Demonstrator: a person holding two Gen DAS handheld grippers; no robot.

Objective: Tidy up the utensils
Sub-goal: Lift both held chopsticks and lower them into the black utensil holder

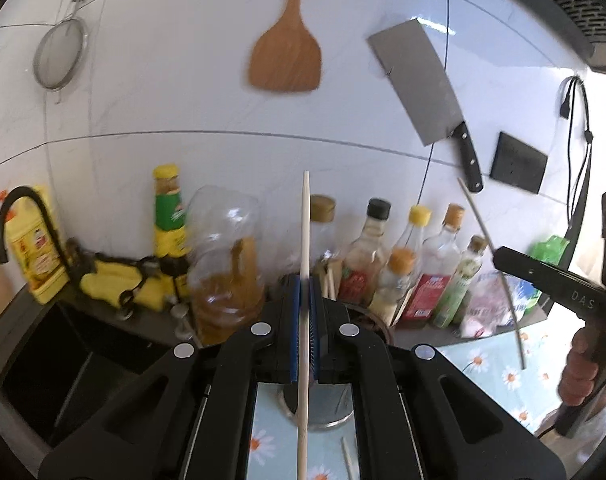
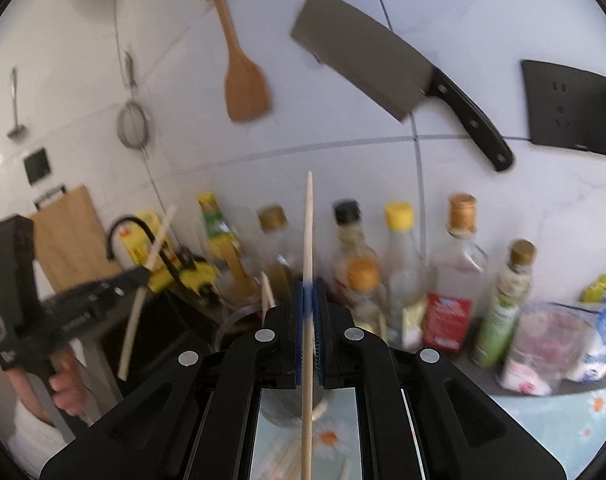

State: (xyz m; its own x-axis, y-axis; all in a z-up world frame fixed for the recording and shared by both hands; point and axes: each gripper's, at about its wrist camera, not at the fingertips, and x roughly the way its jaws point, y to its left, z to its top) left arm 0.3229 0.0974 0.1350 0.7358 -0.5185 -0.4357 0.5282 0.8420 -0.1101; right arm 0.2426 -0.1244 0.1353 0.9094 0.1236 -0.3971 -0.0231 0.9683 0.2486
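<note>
Chopstick (image 1: pixel 304 280): thin pale wooden stick, upright at frame centre, pinched by left gripper (image 1: pixel 305 292).
Second chopstick (image 2: pixel 308 300): same, pinched by right gripper (image 2: pixel 310 300).

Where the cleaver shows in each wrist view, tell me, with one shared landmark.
Left wrist: cleaver hangs on the wall, upper right, handle pointing down-right.
Right wrist: cleaver on the wall, upper centre-right, handle down-right.
Shared landmark: the wooden spatula, hanging left of it.

Beyond the left hand-held gripper (image 1: pixel 305 284), bottles (image 1: pixel 435 264) line the worktop (image 1: pixel 423 336) against the wall; a cleaver (image 1: pixel 419 88) hangs above-right.
</note>
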